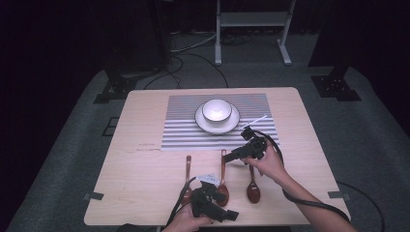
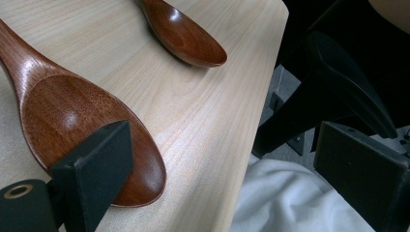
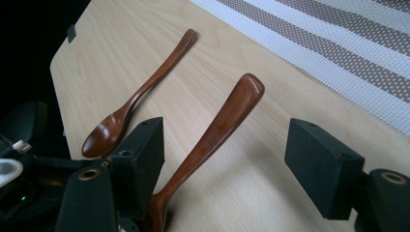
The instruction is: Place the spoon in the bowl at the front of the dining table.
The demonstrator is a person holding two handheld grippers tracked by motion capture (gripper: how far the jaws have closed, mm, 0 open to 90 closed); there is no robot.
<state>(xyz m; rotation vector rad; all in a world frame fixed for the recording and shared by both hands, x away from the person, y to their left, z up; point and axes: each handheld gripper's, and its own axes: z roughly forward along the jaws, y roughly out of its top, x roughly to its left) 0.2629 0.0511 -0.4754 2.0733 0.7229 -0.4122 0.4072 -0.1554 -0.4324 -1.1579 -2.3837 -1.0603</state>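
Three brown wooden spoons lie on the light wood table (image 1: 145,174): a left spoon (image 1: 187,166), a middle spoon (image 1: 223,169) and a right spoon (image 1: 253,191). My right gripper (image 1: 231,157) is open, its jaws on either side of the middle spoon's handle (image 3: 217,130), not touching it. At the front edge my left gripper (image 1: 226,205) is open too. One of its jaws hangs over the middle spoon's bowl (image 2: 87,130) and the other is out past the table edge. The right spoon's bowl (image 2: 186,36) lies beyond.
A white bowl (image 1: 216,109) sits on a white plate (image 1: 200,121) on a striped placemat (image 1: 183,130) at the table's far half. A white stick (image 1: 256,119) lies on the mat's right side. The person's white clothing (image 2: 290,203) is below the front edge.
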